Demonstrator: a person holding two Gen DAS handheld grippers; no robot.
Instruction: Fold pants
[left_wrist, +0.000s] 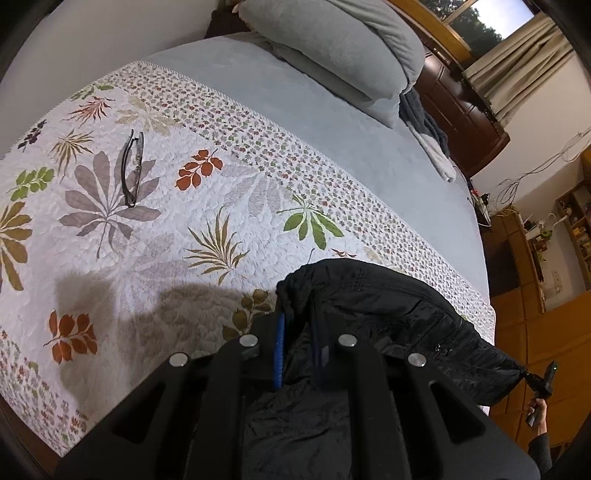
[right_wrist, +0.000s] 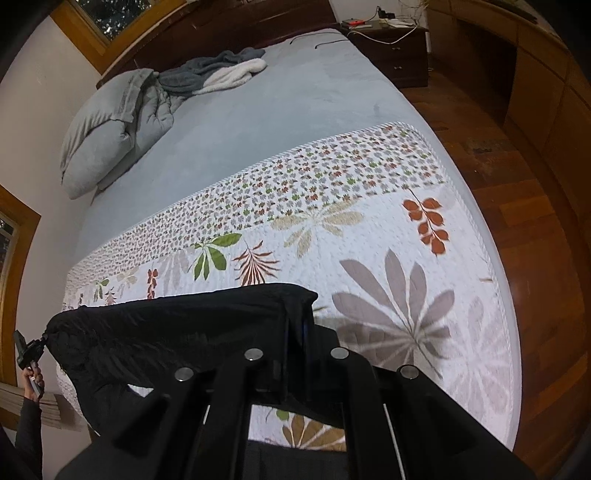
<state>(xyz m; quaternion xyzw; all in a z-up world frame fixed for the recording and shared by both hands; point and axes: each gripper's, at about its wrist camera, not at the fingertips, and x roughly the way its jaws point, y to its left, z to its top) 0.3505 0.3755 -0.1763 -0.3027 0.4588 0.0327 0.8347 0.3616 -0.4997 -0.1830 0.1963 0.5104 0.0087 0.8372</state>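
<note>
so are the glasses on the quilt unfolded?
No. The glasses lie folded shut on the floral quilt, apart from the black pants.

Home bedrm, bed (right_wrist: 258, 122), pillow (right_wrist: 99, 136), nightstand (right_wrist: 399, 55)

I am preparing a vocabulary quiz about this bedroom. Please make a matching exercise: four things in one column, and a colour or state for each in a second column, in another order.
Things:
1. pants
2. eyeglasses
3. pillow
4. quilt

Descriptions:
a. grey, at the head of the bed
b. white with a leaf print
c. black, held up between both grippers
d. folded, lying on the quilt

Pairs: 1-c, 2-d, 3-a, 4-b
</note>
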